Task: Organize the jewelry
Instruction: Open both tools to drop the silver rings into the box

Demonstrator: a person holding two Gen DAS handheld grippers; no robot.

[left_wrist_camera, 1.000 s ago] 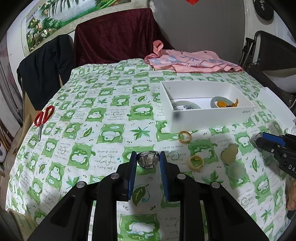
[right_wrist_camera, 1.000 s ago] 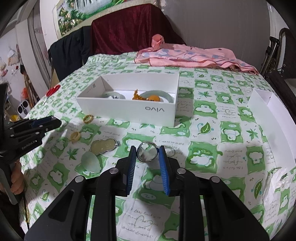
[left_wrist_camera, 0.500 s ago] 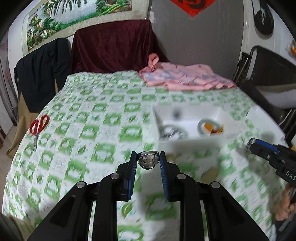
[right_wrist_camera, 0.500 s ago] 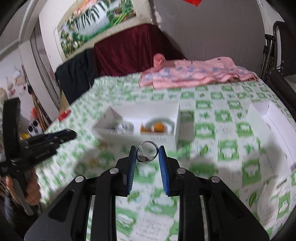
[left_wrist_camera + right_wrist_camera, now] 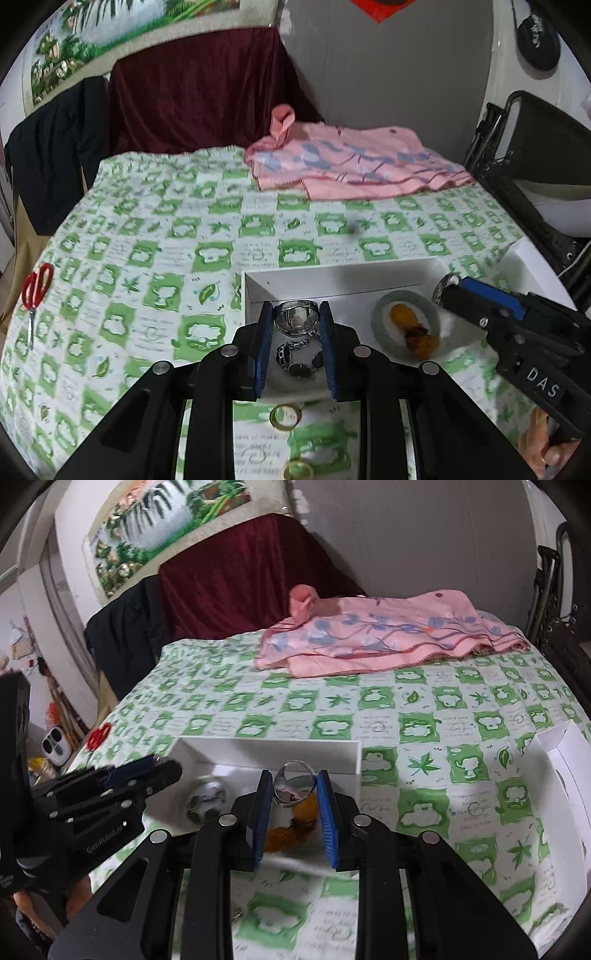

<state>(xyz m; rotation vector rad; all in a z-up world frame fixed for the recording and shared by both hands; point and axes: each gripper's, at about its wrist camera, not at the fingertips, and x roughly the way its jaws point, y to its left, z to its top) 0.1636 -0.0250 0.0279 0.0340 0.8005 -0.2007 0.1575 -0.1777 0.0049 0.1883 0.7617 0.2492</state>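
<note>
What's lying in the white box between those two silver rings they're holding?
In the left wrist view, between the rings: a green bangle with amber pieces inside, on the white box floor.

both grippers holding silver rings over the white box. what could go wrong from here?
1. The left gripper holds its silver ring only at the pad tips; a slip could drop it outside the white box.
2. Both grippers converge over one box; the right gripper, with its ring, could collide.
3. Released rings may land on the beaded bracelet or green bangle and tangle.
</note>
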